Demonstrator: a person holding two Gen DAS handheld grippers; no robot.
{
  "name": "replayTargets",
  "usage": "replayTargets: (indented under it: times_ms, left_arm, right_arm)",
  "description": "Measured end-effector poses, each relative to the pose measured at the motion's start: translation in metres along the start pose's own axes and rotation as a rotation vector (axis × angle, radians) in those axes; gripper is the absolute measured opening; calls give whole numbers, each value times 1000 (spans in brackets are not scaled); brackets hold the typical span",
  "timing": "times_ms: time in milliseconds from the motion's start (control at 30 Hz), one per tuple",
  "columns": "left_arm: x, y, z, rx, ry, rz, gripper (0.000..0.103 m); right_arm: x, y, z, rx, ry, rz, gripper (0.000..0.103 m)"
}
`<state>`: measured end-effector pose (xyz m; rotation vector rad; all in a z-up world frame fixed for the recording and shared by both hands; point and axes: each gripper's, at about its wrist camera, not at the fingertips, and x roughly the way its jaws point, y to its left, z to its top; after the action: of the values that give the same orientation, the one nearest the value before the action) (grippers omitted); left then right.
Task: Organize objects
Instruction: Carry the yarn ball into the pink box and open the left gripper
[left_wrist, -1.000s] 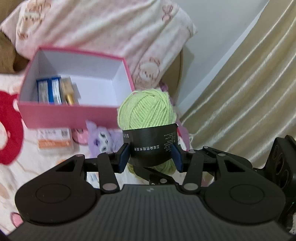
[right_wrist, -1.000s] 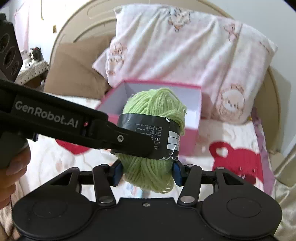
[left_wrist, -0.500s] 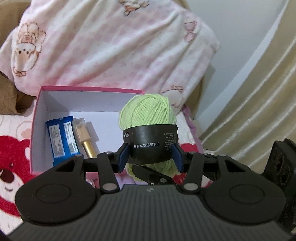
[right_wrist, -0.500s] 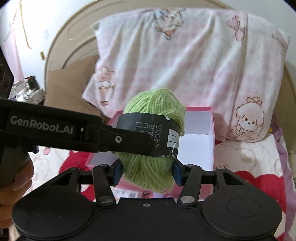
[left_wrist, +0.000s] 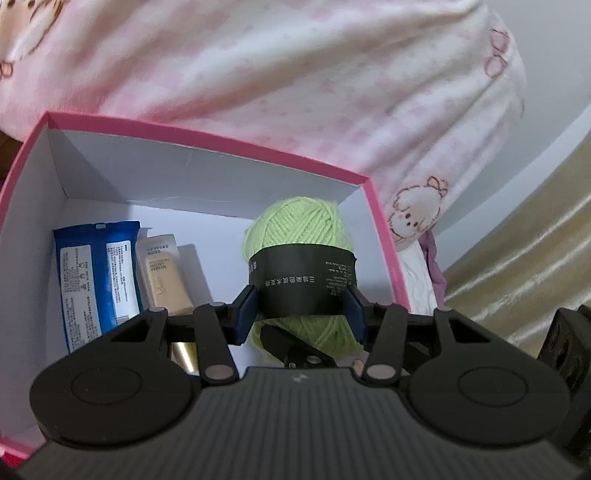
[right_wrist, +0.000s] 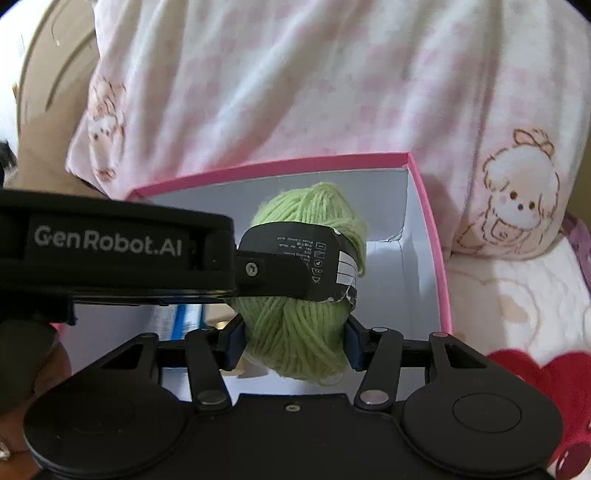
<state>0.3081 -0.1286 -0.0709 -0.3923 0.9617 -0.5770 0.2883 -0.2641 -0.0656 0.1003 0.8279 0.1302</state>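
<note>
Now yarn ball (left_wrist: 299, 236) pinched by both hand-held grippers, near pink box (left_wrist: 384, 236) right wall.

I see my left gripper (left_wrist: 300, 320) and right gripper (right_wrist: 294, 339) as matte black linkages with blue pads, silver pivot rivets and white "GenRobot.AI" lettering

A bed (right_wrist: 517, 295) carries everything, its cover pale with pink hearts and a red bear print. On it sits an open pink box (right_wrist: 432, 236) with white inner walls. Right behind the box, a pink-and-white checked pillow (right_wrist: 295, 81) printed with little lambs leans up, touching the box's far rim. To the left of the box, behind the pillow, lies a brown cushion (right_wrist: 48, 122).
</note>
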Motion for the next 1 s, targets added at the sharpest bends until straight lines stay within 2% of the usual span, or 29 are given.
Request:
replayTargets:
  times_ms: [100,233,333,433,467,500,533,600,700,800,833,867,933,1000]
  left_arm:
    - [7,5,0,3,16,-6,42]
    - [26,11,3,-15,45,35,32]
    - [37,14,5,-34,62,51,29]
    - [43,15,5,-37,77,47,27]
    - [44,15,5,-47,81,37,27]
    - [46,16,5,-57,86,27,27]
    - [48,15,5,-66,92,19,27]
    - [53,13,4,-80,99,6,27]
    - [60,6,5,-77,97,-7,27]
    - [65,-2,4,-66,114,-15,27]
    - [66,-4,4,-63,117,-12,28]
    - [65,-5,3,-57,115,-1,31]
    - [60,-8,4,-41,110,30,34]
    - [50,-11,5,-13,103,60,37]
  right_arm:
    - [12,9,5,-63,25,-72,57]
    - [32,15,7,-108,90,-134,57]
    - [33,17,7,-147,140,-137,59]
    - [11,16,3,-163,128,-54,59]
    - [5,14,1,-160,122,-36,57]
    - [0,11,0,-164,114,-18,47]
    - [-3,10,-2,-176,107,-20,41]
    - [-2,10,-5,-215,100,-47,21]
    - [6,5,-8,-224,83,-96,14]
    - [11,1,-5,-199,46,-94,13]
    - [13,1,-4,-200,28,-108,10]
    - [15,1,-4,-199,25,-125,8]
    - [18,0,-4,-190,25,-123,8]
    - [14,2,-6,-191,24,-116,13]
